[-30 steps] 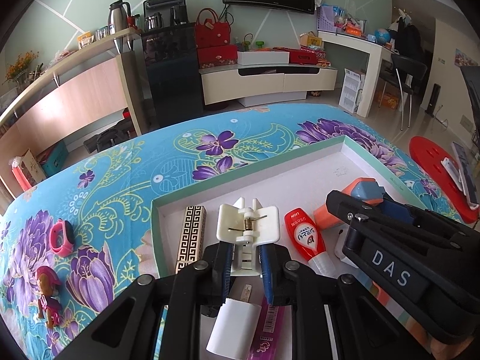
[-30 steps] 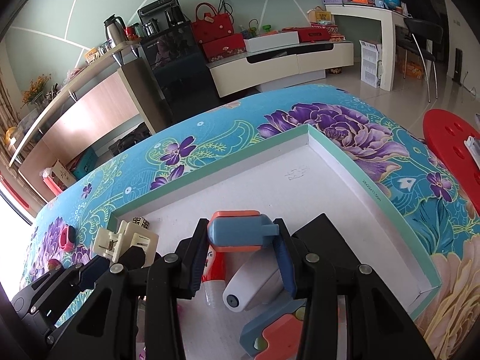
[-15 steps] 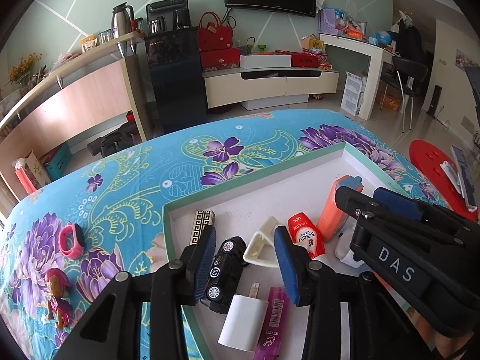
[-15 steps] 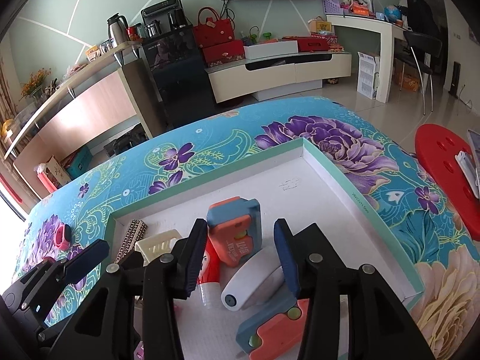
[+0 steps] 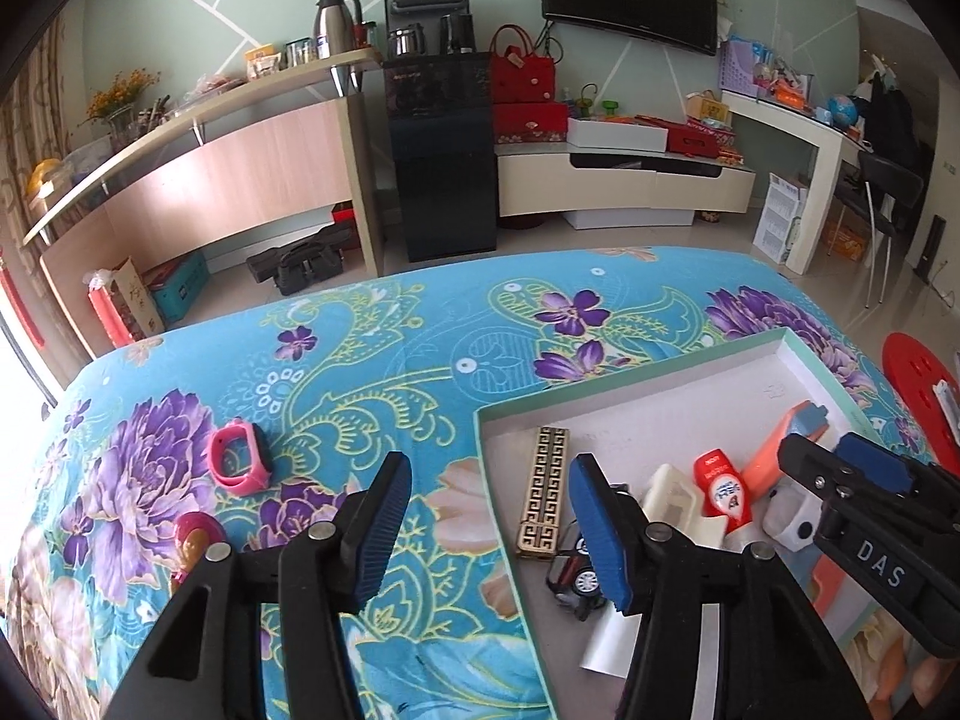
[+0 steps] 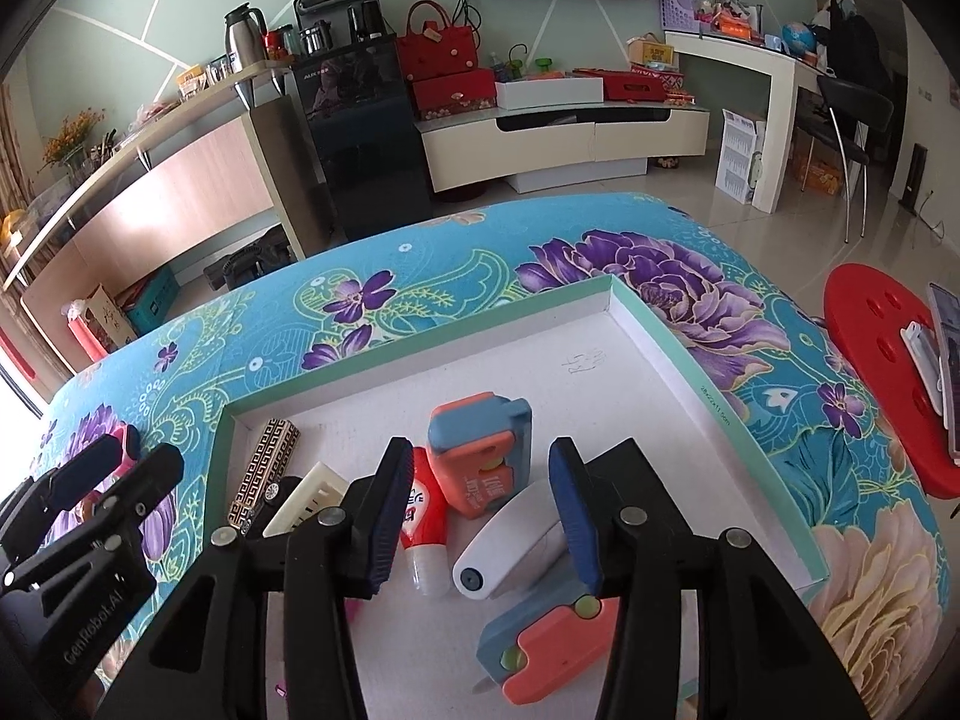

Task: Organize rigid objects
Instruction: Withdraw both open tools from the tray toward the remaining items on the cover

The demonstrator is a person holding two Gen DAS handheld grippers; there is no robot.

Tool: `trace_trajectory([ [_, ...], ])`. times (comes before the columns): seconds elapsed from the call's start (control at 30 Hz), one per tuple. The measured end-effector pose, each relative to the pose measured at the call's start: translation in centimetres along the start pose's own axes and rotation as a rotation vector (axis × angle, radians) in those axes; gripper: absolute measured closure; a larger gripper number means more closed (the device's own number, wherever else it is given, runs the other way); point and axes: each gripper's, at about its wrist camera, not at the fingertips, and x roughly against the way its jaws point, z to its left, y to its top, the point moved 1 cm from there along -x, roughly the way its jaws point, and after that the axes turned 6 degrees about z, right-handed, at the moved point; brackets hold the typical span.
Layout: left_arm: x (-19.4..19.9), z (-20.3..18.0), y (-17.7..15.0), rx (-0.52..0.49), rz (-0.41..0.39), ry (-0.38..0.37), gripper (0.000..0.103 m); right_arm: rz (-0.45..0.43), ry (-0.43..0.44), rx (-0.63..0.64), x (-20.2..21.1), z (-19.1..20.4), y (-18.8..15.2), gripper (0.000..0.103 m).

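Note:
A shallow white box with a teal rim (image 5: 630,381) (image 6: 708,372) lies on the floral cloth. In it lie a gold-patterned bar (image 5: 545,489) (image 6: 264,474), a cream clip (image 5: 675,507) (image 6: 303,498), a black toy car (image 5: 573,585), a red glue tube (image 5: 723,489) (image 6: 423,522), an orange-blue case (image 6: 480,450) (image 5: 774,450), a white gadget (image 6: 510,546) and an orange-blue folding piece (image 6: 549,636). My left gripper (image 5: 489,525) is open and empty over the box's left rim. My right gripper (image 6: 477,510) is open and empty above the glue tube and white gadget.
A pink watch band (image 5: 237,459) and a small red-pink toy (image 5: 195,543) lie on the cloth left of the box. A red stool (image 6: 882,372) with a phone stands right of the table. Shelves and a TV unit stand behind.
My left gripper let go of the cream clip, opened and swung left over the box rim. My right gripper let go of the orange-blue case, opened and drew back.

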Motion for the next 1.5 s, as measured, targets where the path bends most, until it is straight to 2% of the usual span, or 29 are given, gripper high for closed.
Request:
trace_trajectory([
  [0.17, -0.5, 2.6, -0.3, 0.073, 0.024, 0.031, 0.039, 0.025, -0.014, 0.036, -0.1, 1.1, -0.3, 0.046],
  [0.27, -0.6, 3.7, -0.4, 0.106, 0.032, 0.053, 0.035, 0.045, 0.006, 0.028, -0.1, 1.7, -0.4, 0.022],
  [0.33, -0.8, 4.3, -0.6, 0.121, 0.041, 0.067, 0.032, 0.049, 0.034, 0.032, -0.1, 2.3, -0.5, 0.022],
  [0.47, -1.0, 5.3, -0.8, 0.142, 0.058, 0.093, 0.024, 0.046, 0.026, 0.050, 0.1, 3.2, -0.5, 0.022],
  [0.7, -0.9, 7.5, -1.1, 0.199, 0.054, 0.137, 0.000, 0.044, 0.026, 0.073, 0.1, 4.6, -0.6, 0.021],
  [1.17, 0.8, 15.0, -2.4, 0.331, 0.045, 0.236, 0.000, 0.044, 0.060, 0.163, -0.2, 9.6, -1.3, 0.021],
  [1.5, 1.8, 20.2, -4.2, 0.419, 0.059, 0.283, 0.000, 0.042, 0.130, 0.243, -0.5, 15.0, -2.3, 0.021],
])
